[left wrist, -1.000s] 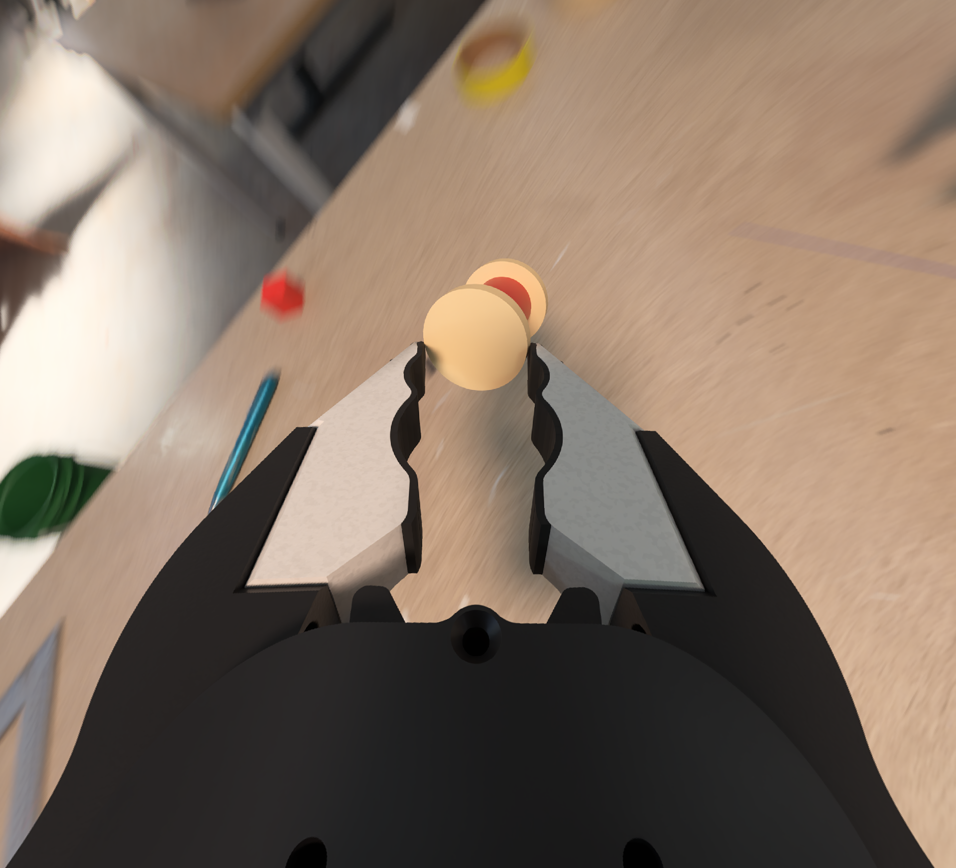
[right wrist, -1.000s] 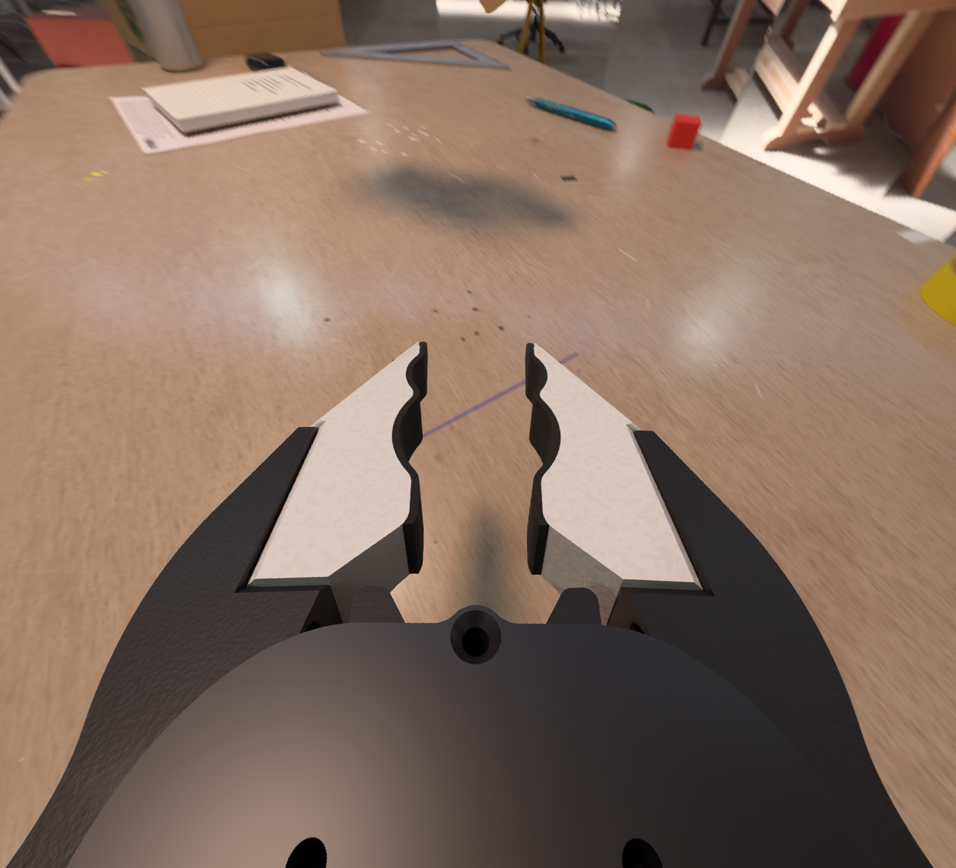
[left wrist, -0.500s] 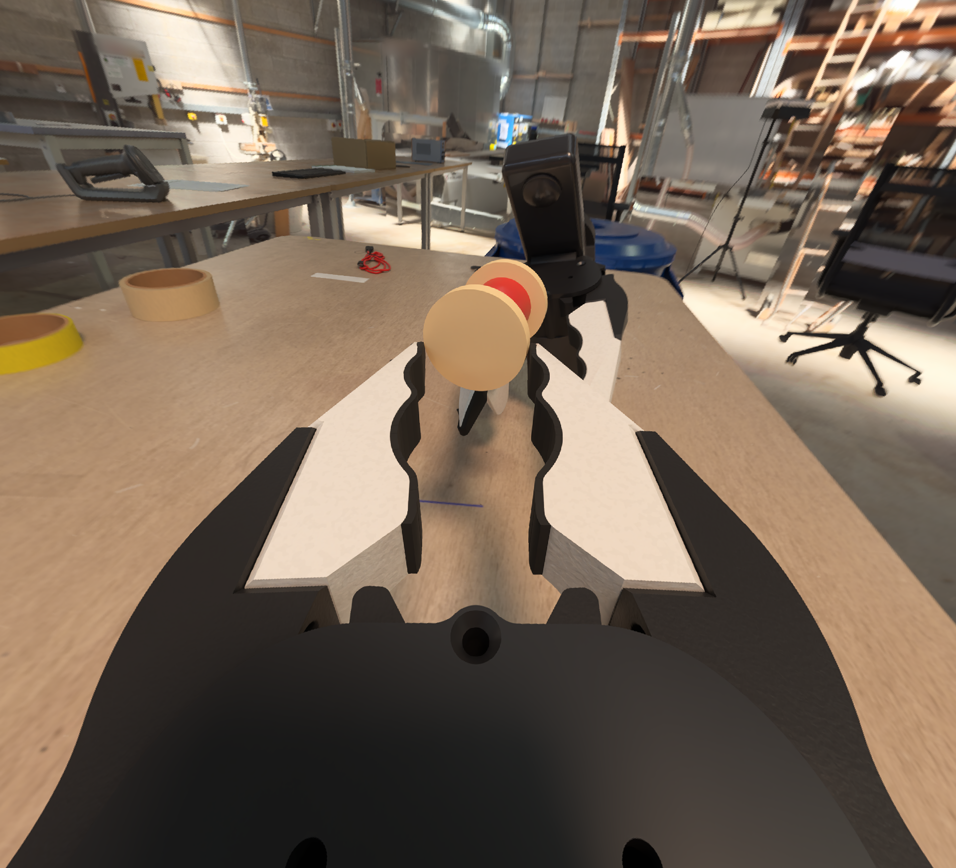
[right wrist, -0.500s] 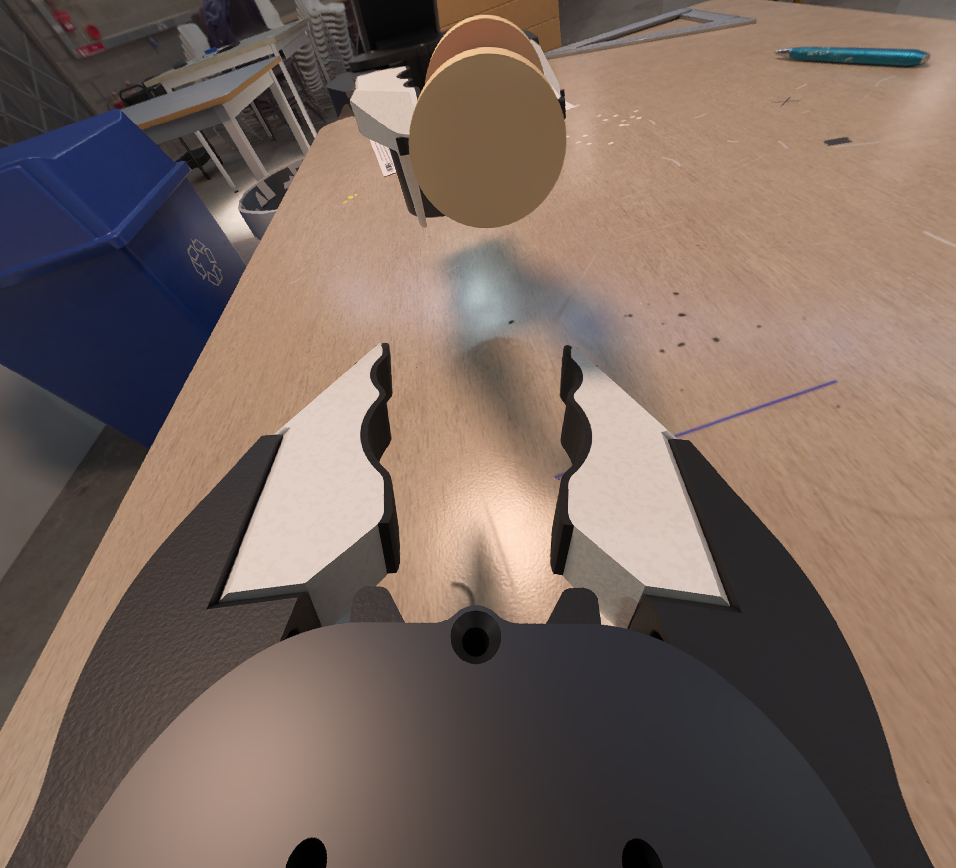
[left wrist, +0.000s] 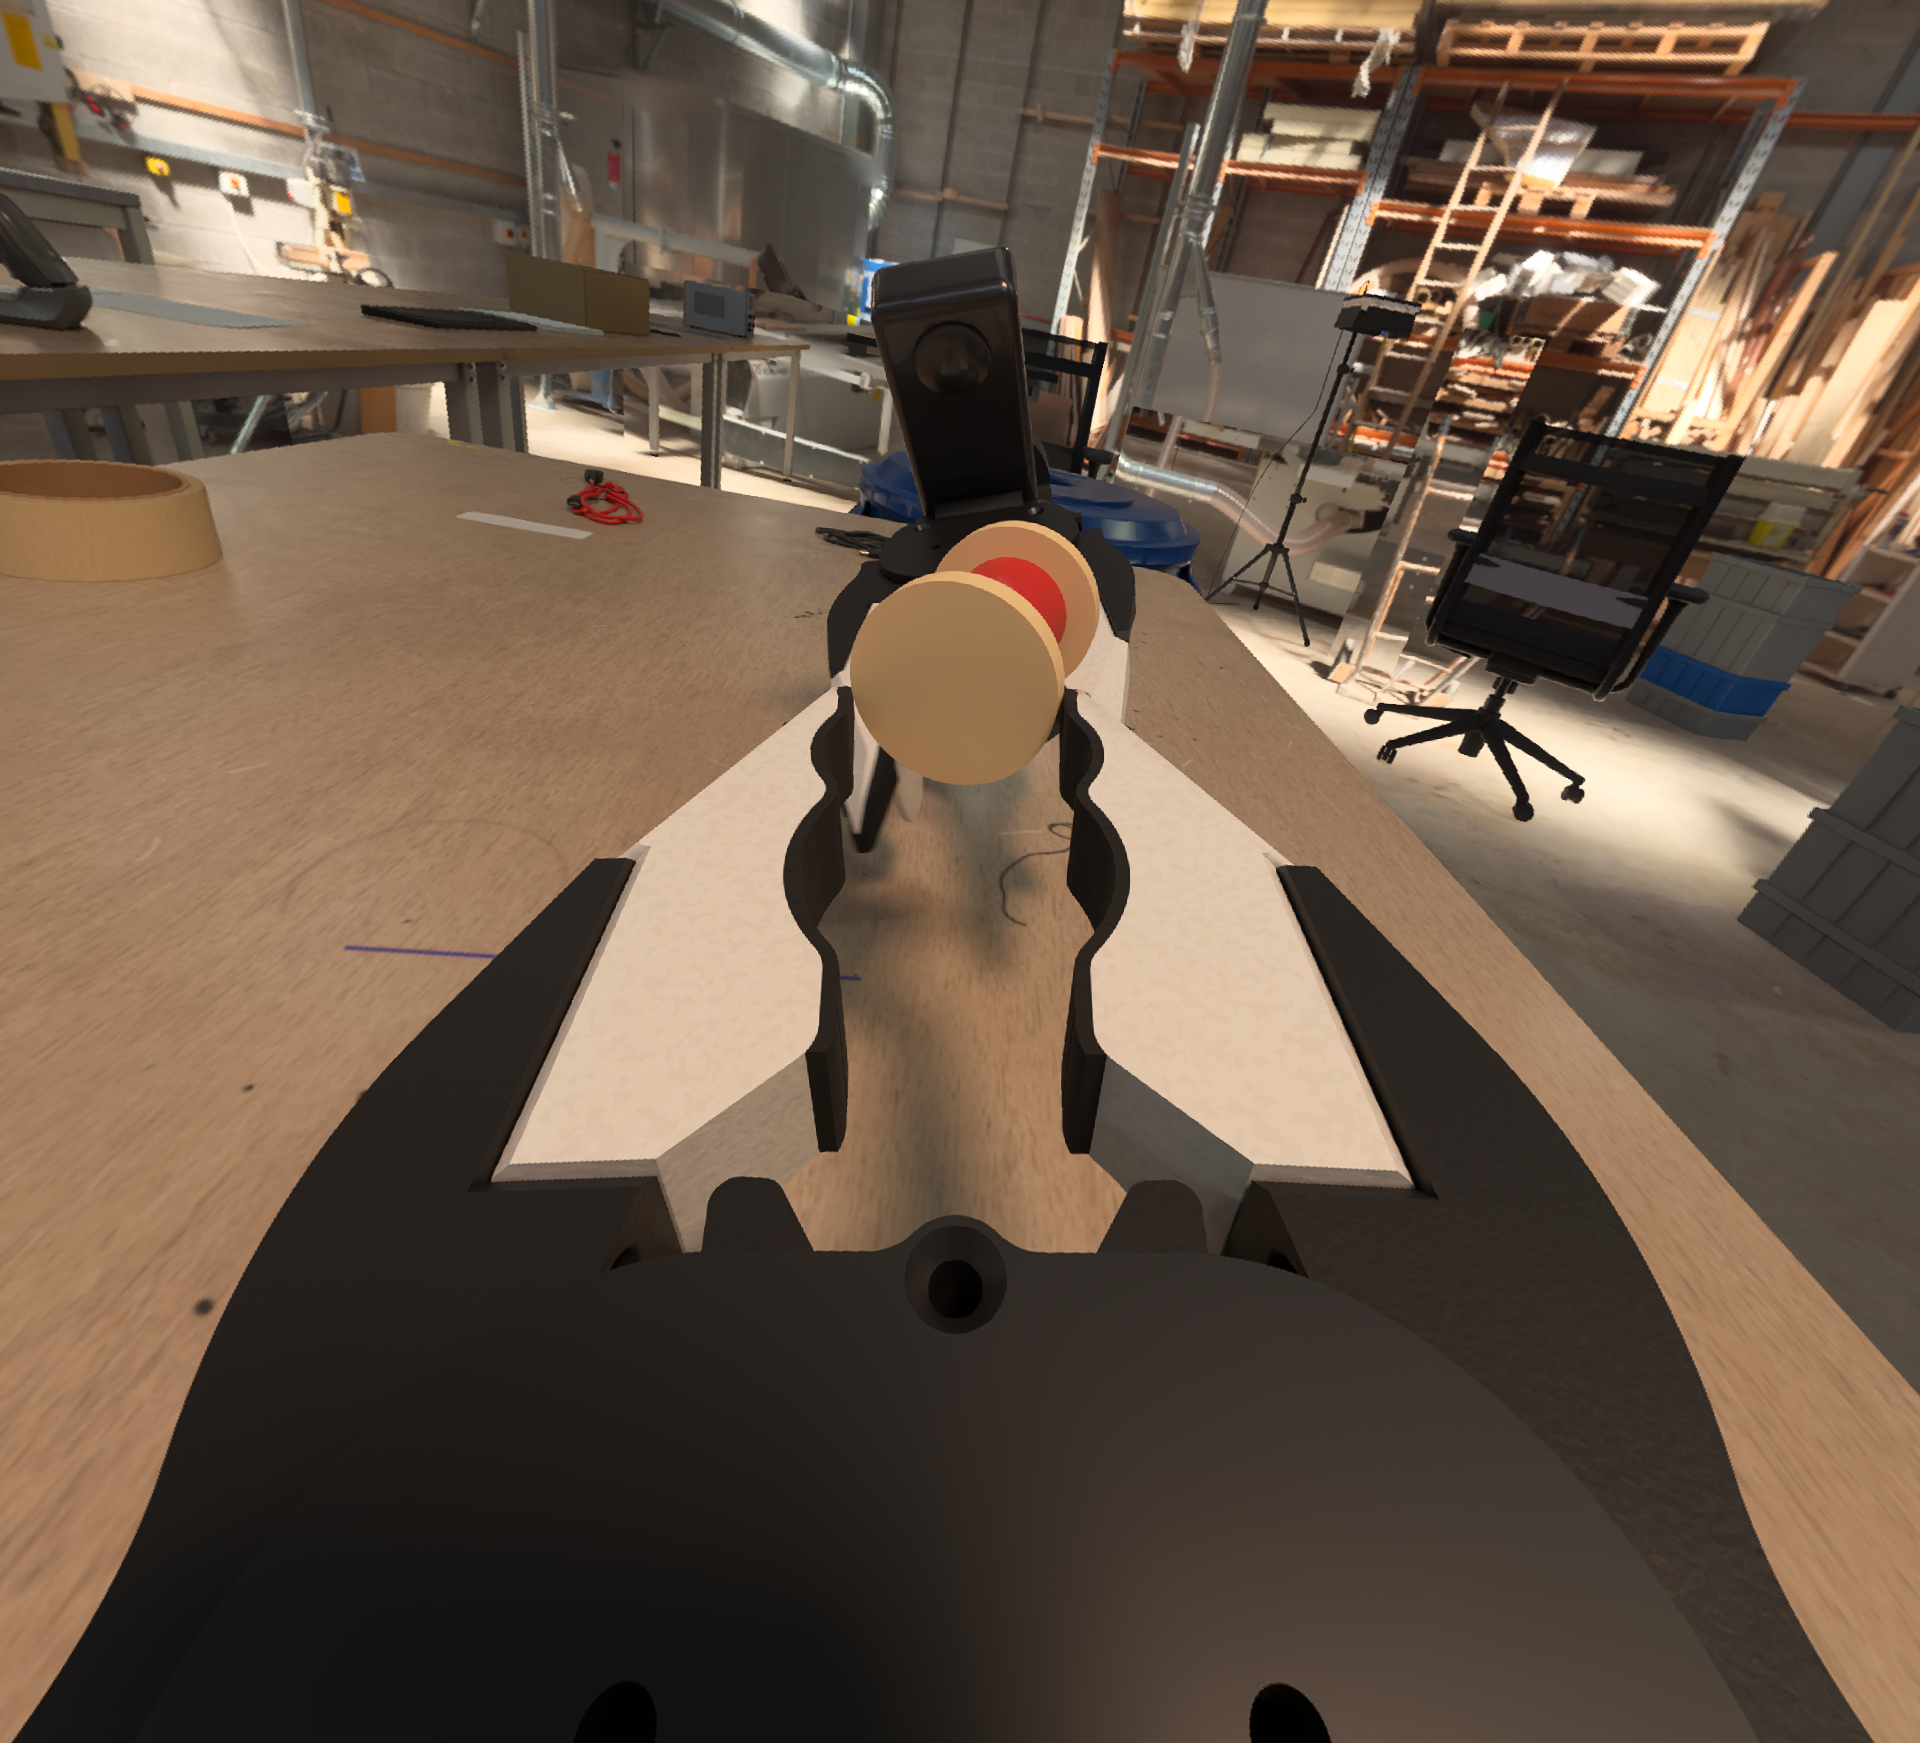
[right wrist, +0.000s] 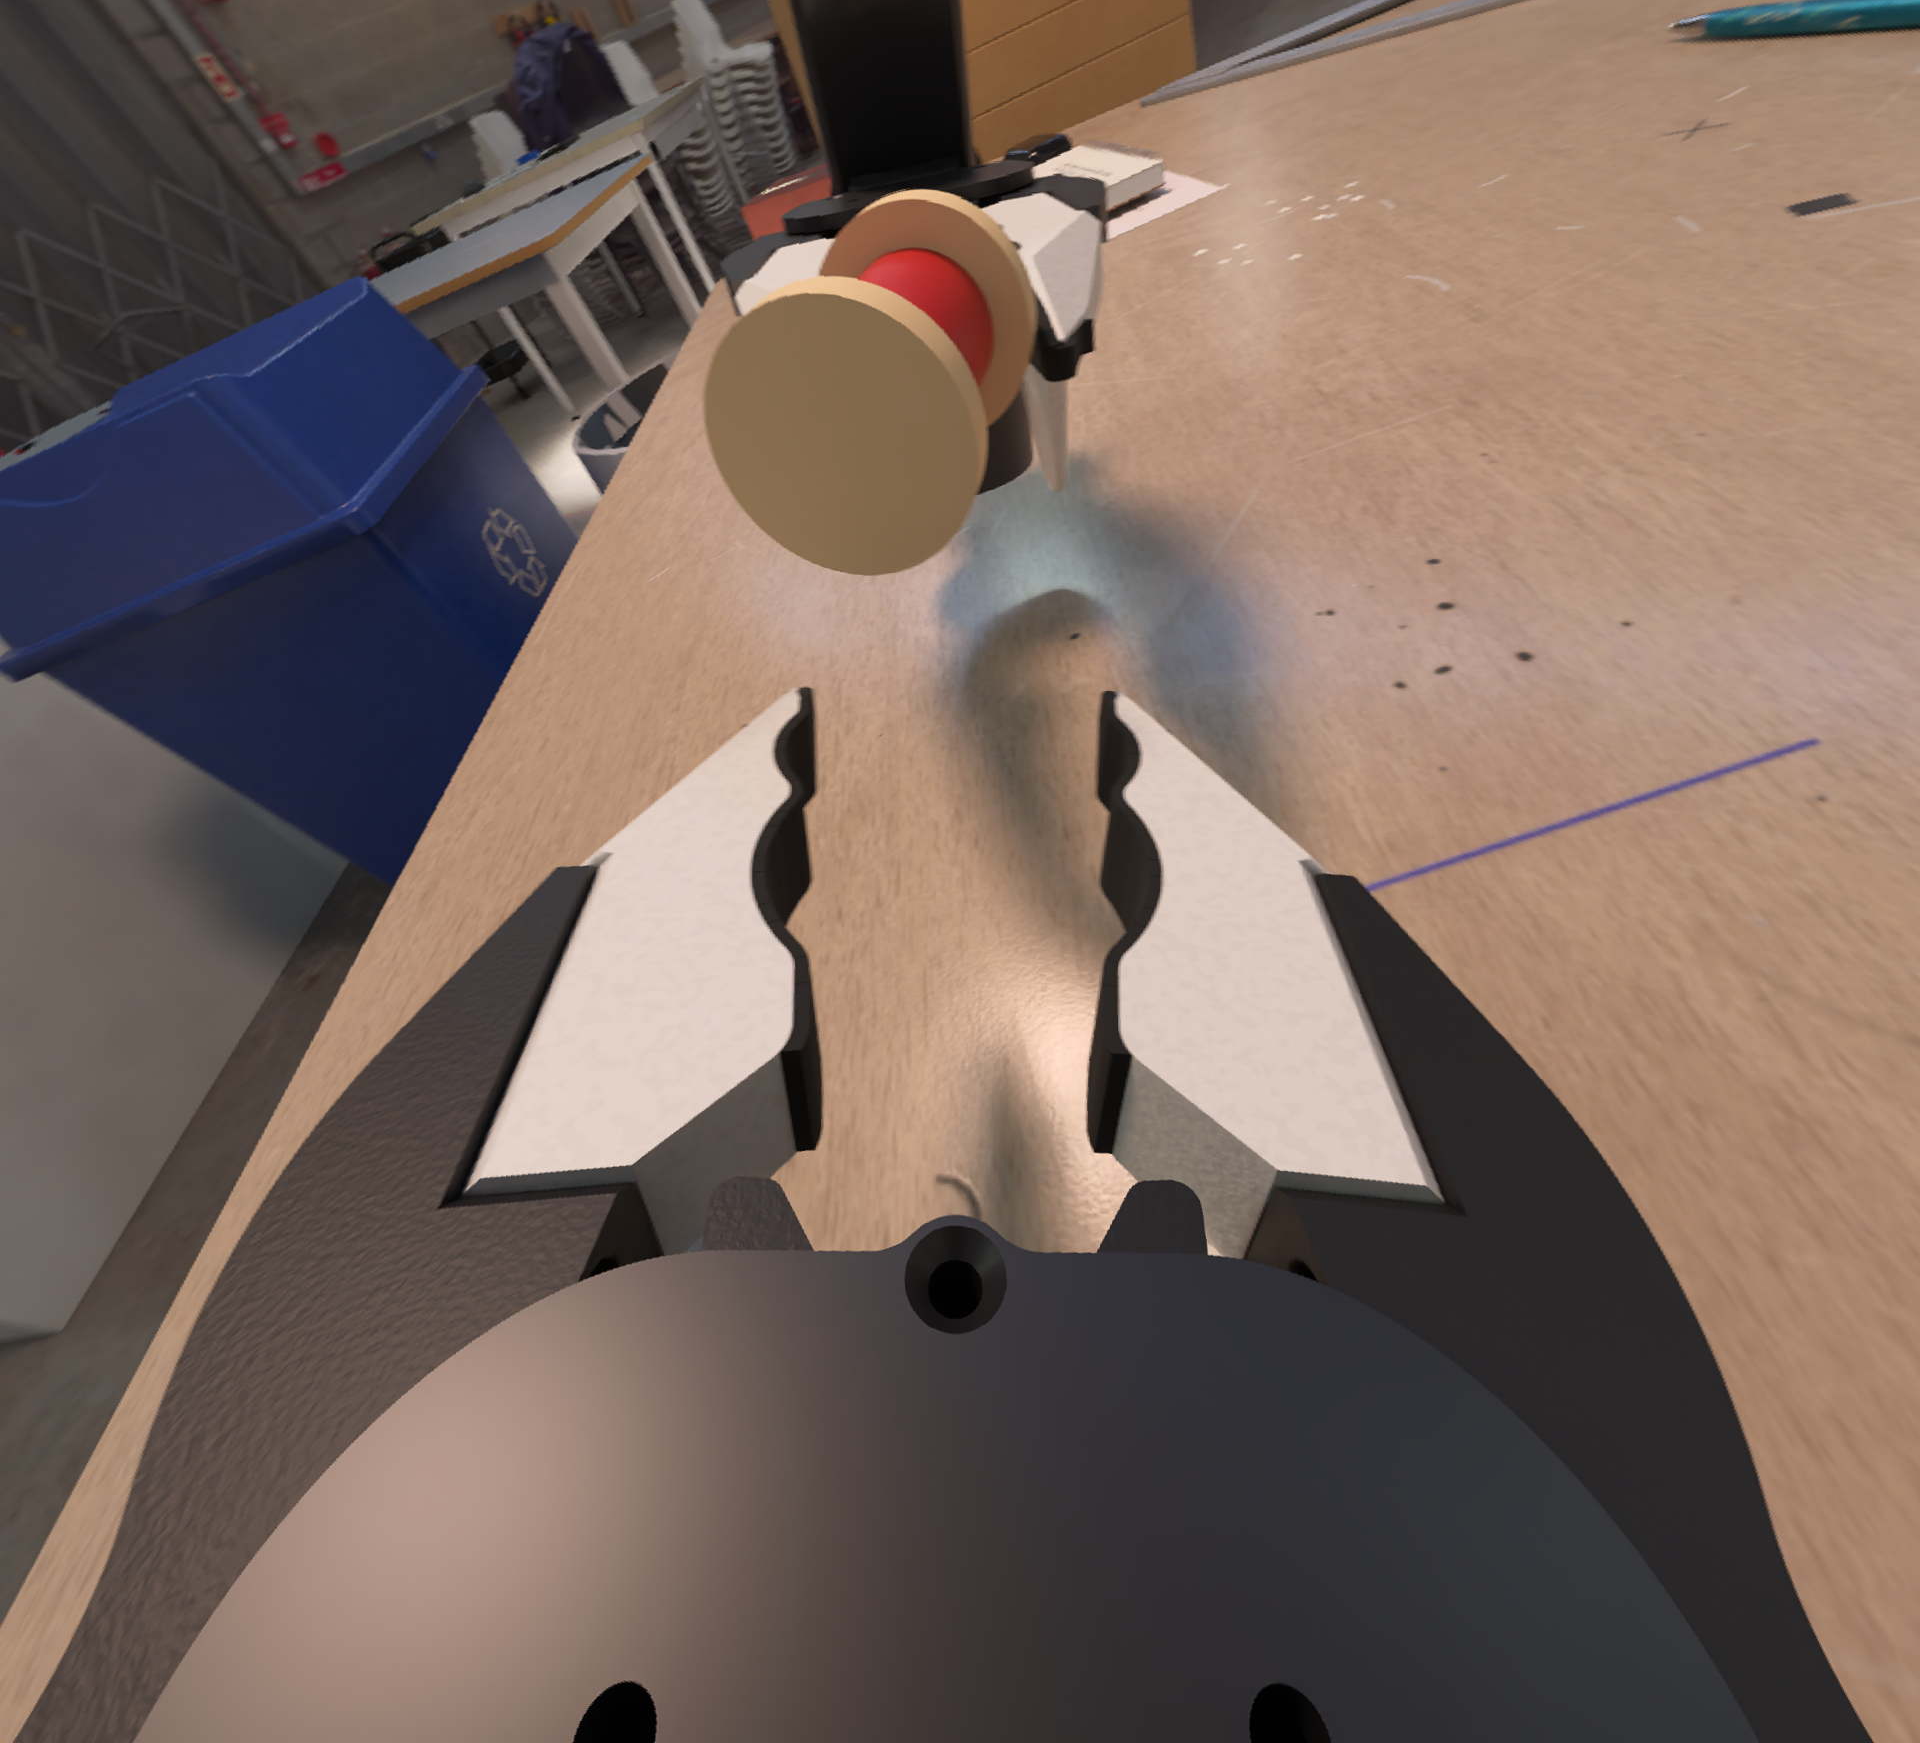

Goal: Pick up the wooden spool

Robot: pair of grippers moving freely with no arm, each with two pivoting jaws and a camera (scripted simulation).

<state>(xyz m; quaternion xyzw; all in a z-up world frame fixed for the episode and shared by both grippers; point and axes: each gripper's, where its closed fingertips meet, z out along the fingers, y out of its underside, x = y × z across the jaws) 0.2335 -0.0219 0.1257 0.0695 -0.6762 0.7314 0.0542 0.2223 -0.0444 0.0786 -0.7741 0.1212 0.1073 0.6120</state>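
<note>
Above the wooden worktop (left wrist: 364, 758), clear of its surface: the wooden spool (left wrist: 971, 659), red-cored with two tan end discs, clamped at the very tips of the left tongs (left wrist: 951, 717), near disc face-on to the left wrist camera, far disc and red core peeking out up and to the right behind it. Directly beyond, facing back along the same line: the right tongs (left wrist: 878, 800), fingers angled down toward the worktop, black camera post rising above them. From the right wrist view — same spool (right wrist: 868, 379) seen from the other end, held aloft by the left tongs (right wrist: 1023, 436) well ahead of and above the right tongs (right wrist: 956, 706), axis tilted so the near disc sits lower left and the far disc upper right. Right tongs parted, nothing between the fingers, only bare worktop (right wrist: 1455, 405) and a soft shadow under the spool. Off to the sides: a tan tape roll (left wrist: 104, 519) and a red cord (left wrist: 606, 500) at the left, a teal pen (right wrist: 1808, 16) and a grey set square (right wrist: 1392, 26) far right, a blue bin (right wrist: 260, 530) on the floor beside the worktop edge.
</note>
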